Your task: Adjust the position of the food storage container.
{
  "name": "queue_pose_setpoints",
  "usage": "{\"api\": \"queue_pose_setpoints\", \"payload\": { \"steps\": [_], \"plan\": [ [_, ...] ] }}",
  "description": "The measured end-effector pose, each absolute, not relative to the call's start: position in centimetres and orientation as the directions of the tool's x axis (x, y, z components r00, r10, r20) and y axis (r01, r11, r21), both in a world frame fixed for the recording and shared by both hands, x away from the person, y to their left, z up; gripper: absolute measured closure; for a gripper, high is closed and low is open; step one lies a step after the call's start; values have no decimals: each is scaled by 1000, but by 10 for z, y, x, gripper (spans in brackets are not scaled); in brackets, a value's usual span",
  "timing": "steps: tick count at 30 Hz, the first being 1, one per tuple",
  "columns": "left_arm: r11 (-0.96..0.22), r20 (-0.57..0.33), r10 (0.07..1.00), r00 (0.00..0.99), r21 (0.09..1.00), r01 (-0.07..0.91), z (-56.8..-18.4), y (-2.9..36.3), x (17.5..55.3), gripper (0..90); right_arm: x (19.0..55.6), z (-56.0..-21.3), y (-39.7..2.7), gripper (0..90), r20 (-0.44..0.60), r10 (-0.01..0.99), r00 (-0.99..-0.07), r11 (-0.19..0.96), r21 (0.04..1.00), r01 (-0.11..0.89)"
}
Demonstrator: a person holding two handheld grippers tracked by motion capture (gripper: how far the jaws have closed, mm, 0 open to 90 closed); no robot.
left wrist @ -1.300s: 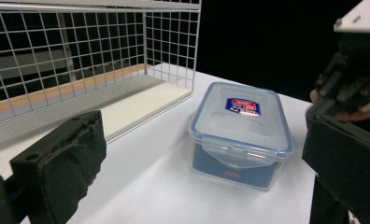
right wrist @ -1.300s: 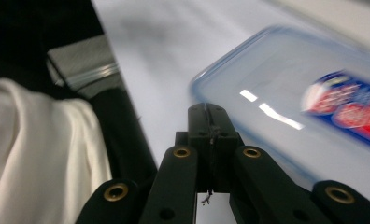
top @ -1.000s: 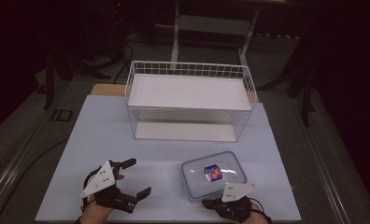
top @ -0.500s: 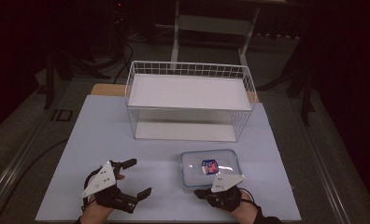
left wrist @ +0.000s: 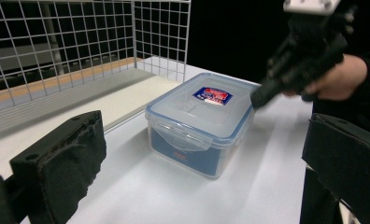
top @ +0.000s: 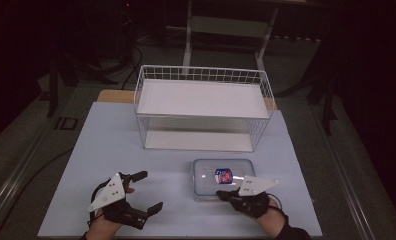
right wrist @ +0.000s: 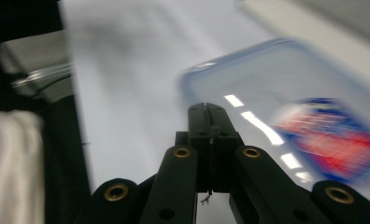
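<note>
A clear plastic container with a blue-rimmed lid and a red-and-blue label lies on the white table, in front of the wire basket. My right gripper is shut with nothing between its jaws. Its tip is at the container's near edge, and I cannot tell whether it touches. In the right gripper view the closed jaws point over the blurred lid. My left gripper rests open at the front left, facing the container. The left gripper view also shows the right gripper at the lid's rim.
A white wire basket with a white floor stands at the back middle of the table. Its mesh wall rises behind the container. The table's front edge runs just below both hands. The surroundings are dark.
My right gripper has moved away from the front edge and slightly up, reaching the container's near edge. The left gripper has stayed in place.
</note>
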State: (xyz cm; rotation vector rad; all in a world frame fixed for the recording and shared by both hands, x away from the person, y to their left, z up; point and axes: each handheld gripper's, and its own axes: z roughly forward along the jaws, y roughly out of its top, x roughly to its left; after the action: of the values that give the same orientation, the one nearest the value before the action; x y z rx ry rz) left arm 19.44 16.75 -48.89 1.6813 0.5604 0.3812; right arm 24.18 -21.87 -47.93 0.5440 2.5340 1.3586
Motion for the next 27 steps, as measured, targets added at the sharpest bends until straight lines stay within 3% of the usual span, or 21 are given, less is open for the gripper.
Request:
{"api": "queue_pose_setpoints", "payload": {
  "steps": [8, 12, 27],
  "plan": [
    [-129, -56, 556, 829, 980, 153, -490, 166, 195, 0, 261, -472, -287, 900, -40, 614, -788, 438, 848, 298],
    [-128, -60, 554, 830, 979, 156, -490, 165, 196, 0, 268, -480, -305, 900, -30, 663, -748, 425, 838, 343],
    [-139, -61, 552, 831, 977, 164, -492, 162, 197, 0, 278, -500, -305, 900, 12, 678, -735, 417, 817, 399]
  ]
}}
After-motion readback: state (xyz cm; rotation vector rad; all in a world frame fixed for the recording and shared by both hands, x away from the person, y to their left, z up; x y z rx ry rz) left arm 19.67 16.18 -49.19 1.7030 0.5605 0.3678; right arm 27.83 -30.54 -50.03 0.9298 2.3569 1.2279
